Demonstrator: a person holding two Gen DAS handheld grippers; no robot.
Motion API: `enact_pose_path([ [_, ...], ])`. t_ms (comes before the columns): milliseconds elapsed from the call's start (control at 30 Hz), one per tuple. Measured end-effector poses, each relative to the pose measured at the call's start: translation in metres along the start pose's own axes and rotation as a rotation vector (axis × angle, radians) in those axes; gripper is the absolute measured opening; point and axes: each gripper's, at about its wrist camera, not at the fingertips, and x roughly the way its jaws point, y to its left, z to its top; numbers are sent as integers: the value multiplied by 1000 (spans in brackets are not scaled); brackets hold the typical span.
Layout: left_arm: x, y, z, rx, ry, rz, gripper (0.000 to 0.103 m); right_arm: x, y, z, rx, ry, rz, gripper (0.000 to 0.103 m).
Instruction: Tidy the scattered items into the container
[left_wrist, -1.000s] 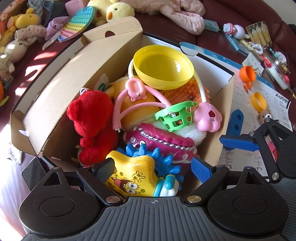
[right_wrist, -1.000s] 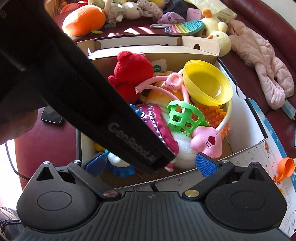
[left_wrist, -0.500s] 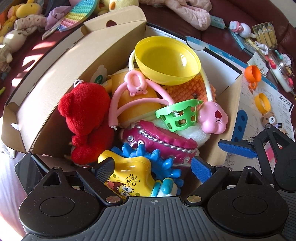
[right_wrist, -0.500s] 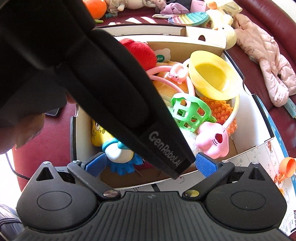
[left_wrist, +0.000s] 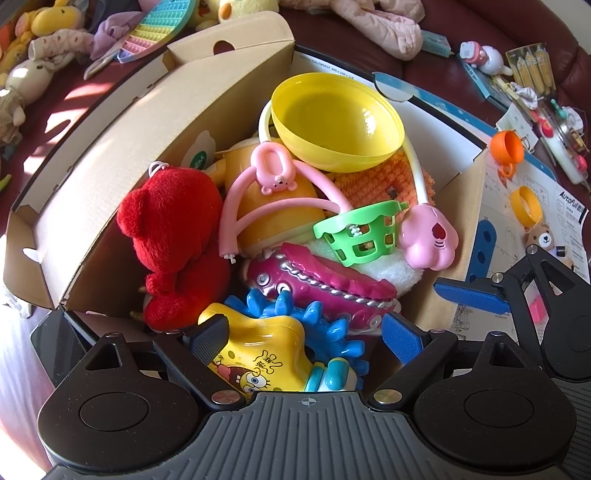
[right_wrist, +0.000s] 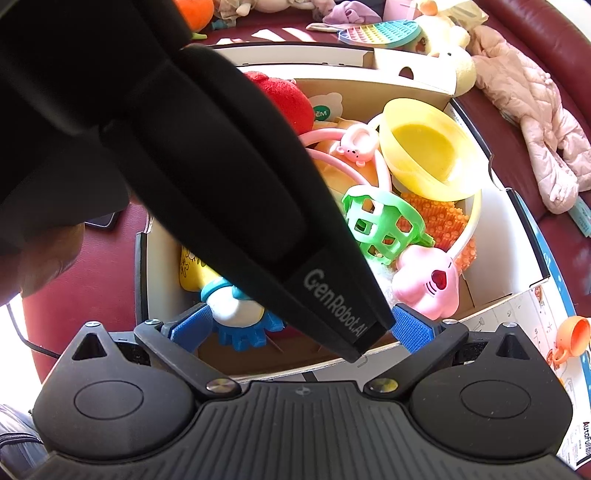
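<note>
A cardboard box (left_wrist: 122, 177) (right_wrist: 491, 291) is heaped with toys: a red plush bear (left_wrist: 173, 236), a yellow bowl half (left_wrist: 336, 118), a green basket (left_wrist: 358, 232), a pink paw wand (left_wrist: 428, 240) and a blue spiky toy (left_wrist: 295, 314). My left gripper (left_wrist: 304, 336) hangs open over the box's near corner. A yellow cartoon toy (left_wrist: 258, 354) (right_wrist: 192, 266) lies below and between its fingers. My right gripper (right_wrist: 301, 326) is open at the box's near edge, and one blue pad (left_wrist: 469, 295) of it shows at the right. In the right wrist view the left gripper's black body hides much of the box.
On a printed sheet right of the box lie an orange cup (left_wrist: 508, 146), a yellow ring (left_wrist: 526, 206), a small teddy (left_wrist: 543, 236) and a blue strip (left_wrist: 484, 251). A pink jacket (right_wrist: 535, 122), a rainbow pop toy (left_wrist: 159, 33) and plush toys lie behind. A hand (right_wrist: 37, 258) shows at left.
Both cameras have crept closer to the box. The left gripper's body has swung lower across the right wrist view. Both grippers keep the same wide opening.
</note>
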Motion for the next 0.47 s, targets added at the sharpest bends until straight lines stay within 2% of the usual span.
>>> enact_pose_path([
  [467, -1, -1, 0, 0, -1, -8, 96, 1, -4, 5, 4, -7, 2, 103],
])
